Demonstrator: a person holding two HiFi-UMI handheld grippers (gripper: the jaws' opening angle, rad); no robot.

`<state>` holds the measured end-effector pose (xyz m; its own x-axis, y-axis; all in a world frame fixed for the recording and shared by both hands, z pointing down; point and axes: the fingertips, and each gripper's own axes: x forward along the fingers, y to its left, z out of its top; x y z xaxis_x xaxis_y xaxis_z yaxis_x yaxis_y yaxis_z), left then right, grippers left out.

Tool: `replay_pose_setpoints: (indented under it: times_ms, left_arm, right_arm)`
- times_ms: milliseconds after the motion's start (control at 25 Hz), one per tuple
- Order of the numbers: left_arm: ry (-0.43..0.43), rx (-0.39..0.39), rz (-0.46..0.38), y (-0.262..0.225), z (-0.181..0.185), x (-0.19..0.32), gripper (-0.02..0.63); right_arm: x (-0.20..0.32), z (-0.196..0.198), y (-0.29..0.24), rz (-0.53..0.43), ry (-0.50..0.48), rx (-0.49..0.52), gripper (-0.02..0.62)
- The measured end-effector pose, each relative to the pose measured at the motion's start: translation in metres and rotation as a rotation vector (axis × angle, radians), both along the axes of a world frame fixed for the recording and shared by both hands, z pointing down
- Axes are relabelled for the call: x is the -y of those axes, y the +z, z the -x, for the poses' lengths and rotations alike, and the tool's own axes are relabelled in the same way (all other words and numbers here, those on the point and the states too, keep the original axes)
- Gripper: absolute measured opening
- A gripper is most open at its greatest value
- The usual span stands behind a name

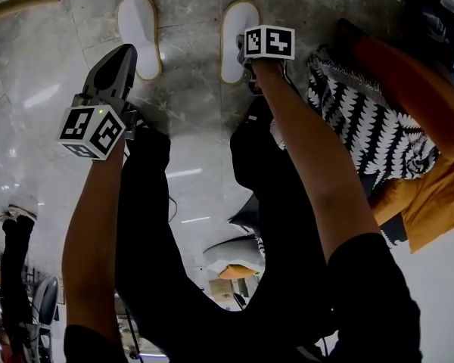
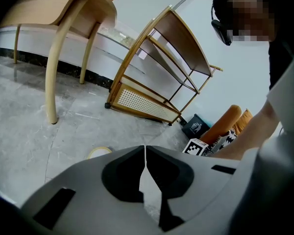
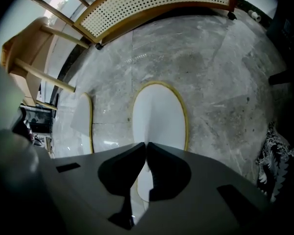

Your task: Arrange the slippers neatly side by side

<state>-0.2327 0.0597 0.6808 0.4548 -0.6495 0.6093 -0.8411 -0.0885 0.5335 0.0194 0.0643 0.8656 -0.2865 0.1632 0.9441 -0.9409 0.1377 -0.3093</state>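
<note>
Two white slippers with yellow rims lie side by side on the grey marble floor, toes pointing away. The left slipper (image 1: 138, 30) (image 3: 81, 119) has only its toe (image 2: 99, 152) in the left gripper view. My left gripper (image 1: 125, 51) (image 2: 145, 148) hovers over its near right edge, shut, with nothing between its fingers. The right slipper (image 1: 237, 36) (image 3: 159, 114) lies flat. My right gripper (image 1: 247, 66) (image 3: 146, 146) points steeply down at its near end, shut on a thin fold of the slipper's white upper.
A wooden shelf rack (image 2: 157, 77) (image 3: 152, 4) stands behind the slippers, with chair legs (image 2: 51, 82) to the left. A black-and-white patterned cloth (image 1: 363, 119) and an orange cushion (image 1: 408, 74) lie to the right. My black-trousered legs (image 1: 144, 225) stand close in front.
</note>
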Motion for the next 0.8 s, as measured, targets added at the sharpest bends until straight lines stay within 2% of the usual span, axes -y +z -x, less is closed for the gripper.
replay_pose_setpoints:
  times_ms: [80,120,160,280,360,480,560,680,800]
  left_arm:
    - [0.006,0.002,0.000,-0.002,-0.002,0.001,0.018]
    - [0.008,0.005,0.000,-0.004,-0.003,0.003,0.018]
    - [0.007,0.007,0.003,-0.007,-0.004,0.004,0.018]
    - [0.001,0.013,0.025,-0.022,-0.008,0.002,0.018]
    - [-0.005,0.017,0.037,-0.039,-0.013,0.004,0.018]
    - [-0.028,0.022,0.031,-0.079,-0.021,0.014,0.018]
    - [-0.042,0.022,0.021,-0.107,-0.027,0.022,0.018]
    - [-0.066,0.026,0.011,-0.141,-0.031,0.032,0.018]
    - [-0.105,0.019,0.016,-0.163,-0.034,0.032,0.018]
  right_arm:
    - [0.001,0.001,-0.003,0.002,-0.006,0.010,0.057]
    - [0.003,0.001,-0.007,-0.001,-0.001,0.014,0.133]
    - [0.005,0.000,-0.013,-0.006,0.008,0.016,0.140]
    - [0.007,-0.006,-0.043,-0.043,0.030,0.020,0.123]
    - [0.014,-0.011,-0.075,-0.099,0.025,0.028,0.097]
    - [0.033,-0.014,-0.141,-0.259,-0.046,0.056,0.048]
    - [0.047,-0.011,-0.190,-0.374,-0.076,0.095,0.040]
    - [0.069,-0.004,-0.263,-0.540,-0.068,0.156,0.034]
    - [0.080,0.003,-0.326,-0.671,0.000,0.232,0.032]
